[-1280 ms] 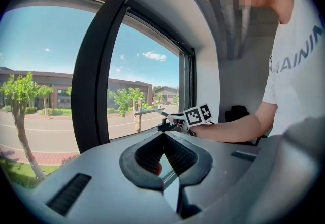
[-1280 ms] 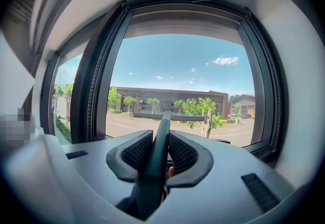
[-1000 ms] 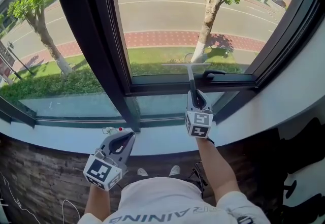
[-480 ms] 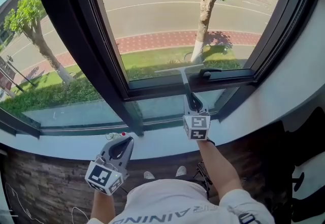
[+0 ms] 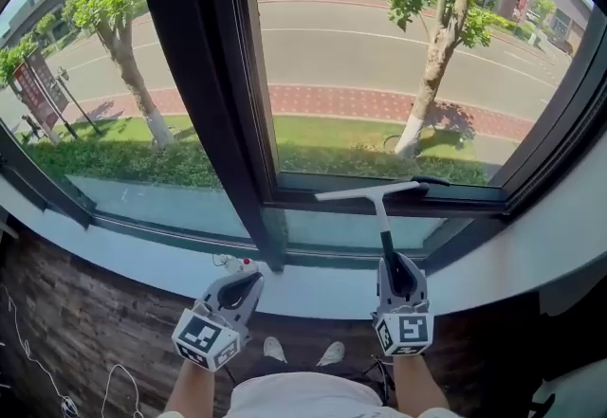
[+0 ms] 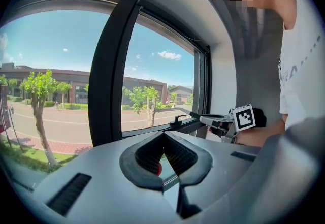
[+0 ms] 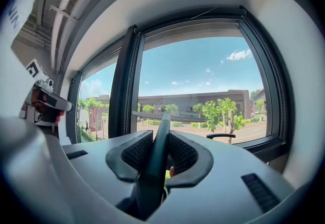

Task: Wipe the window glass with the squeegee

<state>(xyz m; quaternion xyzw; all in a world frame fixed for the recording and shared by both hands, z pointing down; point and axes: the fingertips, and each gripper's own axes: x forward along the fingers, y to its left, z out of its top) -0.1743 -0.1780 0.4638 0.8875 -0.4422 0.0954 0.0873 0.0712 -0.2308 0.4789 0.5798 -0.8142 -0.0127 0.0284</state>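
Head view: right tongs (image 5: 390, 266) clenched on squeegee (image 5: 379, 208) handle, blade along bottom edge of window glass (image 5: 360, 56); left tongs (image 5: 248, 279) pressed together, empty, near sill (image 5: 313, 291).

- black squeegee handle (image 5: 382, 222): lower end hidden inside the right gripper (image 5: 391, 264).
- small red-and-white object (image 5: 239, 263) on the pale sill (image 5: 313, 281): too small to identify.
- red roadside sign (image 5: 36, 89): print unreadable.
- person's white shirt (image 5: 303, 399): cut by the lower edge.

Bright outdoor daylight, sharp focus, heavy fisheye edges.
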